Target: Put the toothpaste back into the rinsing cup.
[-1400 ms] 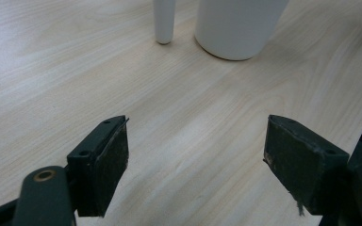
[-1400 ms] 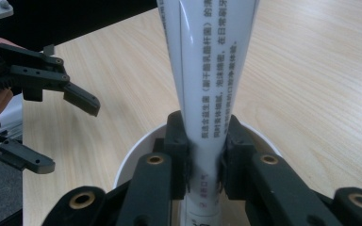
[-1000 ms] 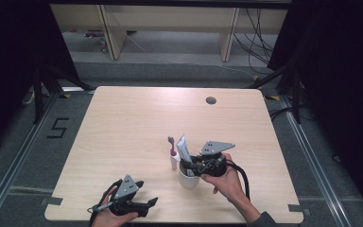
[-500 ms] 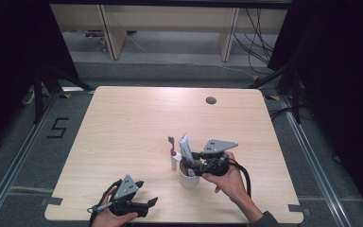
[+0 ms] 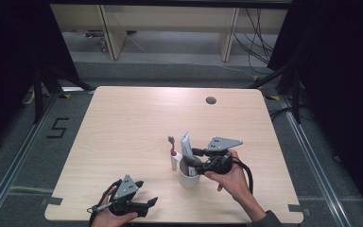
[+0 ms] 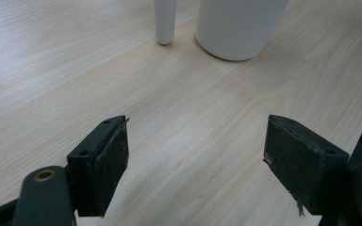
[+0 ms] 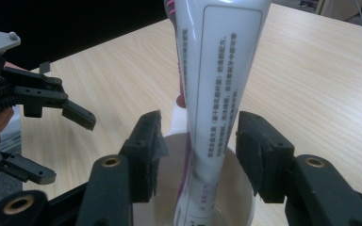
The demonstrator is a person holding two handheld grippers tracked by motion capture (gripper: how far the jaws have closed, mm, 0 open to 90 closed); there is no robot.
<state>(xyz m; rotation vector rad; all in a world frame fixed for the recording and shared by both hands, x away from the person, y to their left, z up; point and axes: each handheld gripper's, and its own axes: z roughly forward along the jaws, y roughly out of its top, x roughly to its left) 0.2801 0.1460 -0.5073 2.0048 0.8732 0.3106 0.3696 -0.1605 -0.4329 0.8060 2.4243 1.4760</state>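
A white cup (image 5: 189, 178) stands near the table's front, with a white toothpaste tube (image 5: 186, 145) upright in it. A toothbrush (image 5: 172, 150) with a pink head stands just left of the cup, its white handle (image 6: 165, 21) resting on the table. My right gripper (image 5: 191, 160) is at the cup's rim. Its jaws have just been opening, and the tube (image 7: 217, 94) stands between them with the pads (image 7: 154, 141) off it. My left gripper (image 5: 146, 192) rests open at the front edge, pointing toward the cup (image 6: 238, 28); nothing is between its jaws (image 6: 195, 155).
The light wooden table (image 5: 137, 118) has a small round cable hole (image 5: 211, 100) near its back edge. Dark floor and black curtains surround it. My left gripper (image 7: 52, 108) shows at the left of the right gripper view.
The right gripper's jaws have spread apart from the tube, which stays standing in the cup. Both hands have kept their places.
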